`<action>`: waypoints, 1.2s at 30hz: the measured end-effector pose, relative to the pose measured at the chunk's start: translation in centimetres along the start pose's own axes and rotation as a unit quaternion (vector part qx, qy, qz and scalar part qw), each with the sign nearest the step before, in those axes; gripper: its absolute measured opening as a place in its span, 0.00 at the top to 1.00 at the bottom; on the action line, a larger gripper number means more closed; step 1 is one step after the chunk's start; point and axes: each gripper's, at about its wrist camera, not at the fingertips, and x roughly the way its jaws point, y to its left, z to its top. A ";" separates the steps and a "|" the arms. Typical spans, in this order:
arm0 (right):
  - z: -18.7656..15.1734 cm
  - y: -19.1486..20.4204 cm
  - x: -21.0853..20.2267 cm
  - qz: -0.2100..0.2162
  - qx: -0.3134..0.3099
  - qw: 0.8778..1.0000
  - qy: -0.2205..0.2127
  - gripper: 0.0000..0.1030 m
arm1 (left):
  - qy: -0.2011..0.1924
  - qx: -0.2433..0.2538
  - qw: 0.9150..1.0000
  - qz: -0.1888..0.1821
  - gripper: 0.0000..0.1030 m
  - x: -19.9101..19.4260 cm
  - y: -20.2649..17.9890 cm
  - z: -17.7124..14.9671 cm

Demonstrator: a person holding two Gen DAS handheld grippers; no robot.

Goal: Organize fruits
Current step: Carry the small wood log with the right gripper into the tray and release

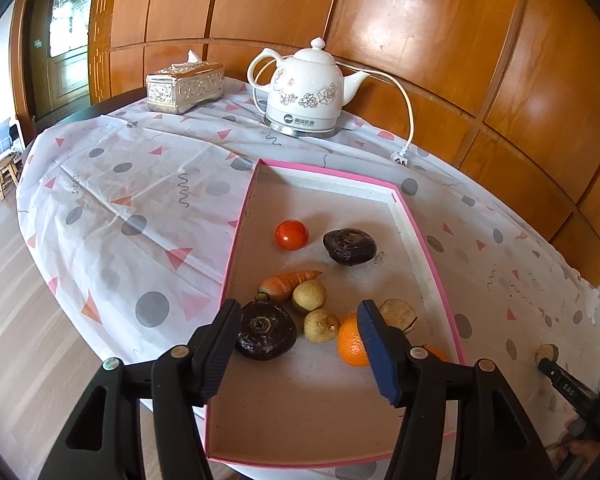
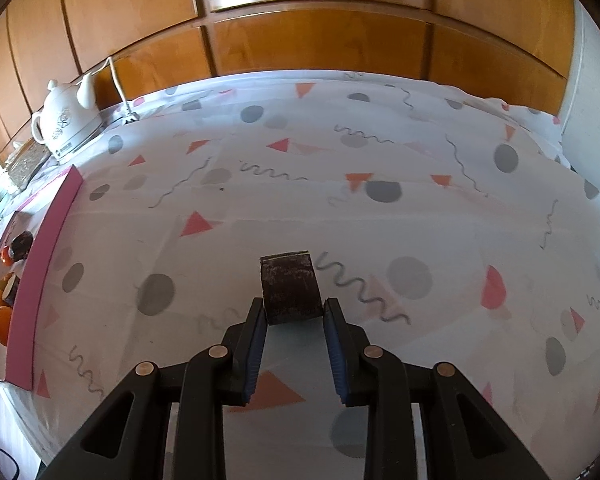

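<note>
The left wrist view alone shows inside the pink tray (image 1: 240,216): tomato (image 1: 292,234), carrot (image 1: 288,283) and orange (image 1: 352,344), with the left gripper (image 1: 300,354) hanging open above, holding nothing. The right wrist view shows the right gripper (image 2: 295,346) clamped on a dark brown chunk (image 2: 290,288) over the worktop (image 2: 340,208), well apart from the tray.

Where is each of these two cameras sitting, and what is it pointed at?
Left wrist: rides the left gripper, looking down into the pink tray of fruit; its open black fingers show.
Right wrist: rides the right gripper, looking down at the tablecloth; its fingers clamp a dark brown piece.
Shared: the tray, the white kettle and the tablecloth.
</note>
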 end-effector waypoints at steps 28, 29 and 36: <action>1.6 7.7 -1.4 0.104 -0.077 0.992 -0.003 0.73 | -0.025 -0.053 0.997 0.043 0.38 -0.6 4.6 2.1; 1.9 8.6 -1.5 0.113 -0.087 0.990 -0.004 0.73 | -0.024 -0.053 0.997 0.043 0.38 -0.5 4.6 2.0; 4.0 13.9 -3.0 0.185 -0.128 0.974 -0.014 0.73 | -0.014 -0.057 0.997 0.044 0.38 0.2 5.0 1.7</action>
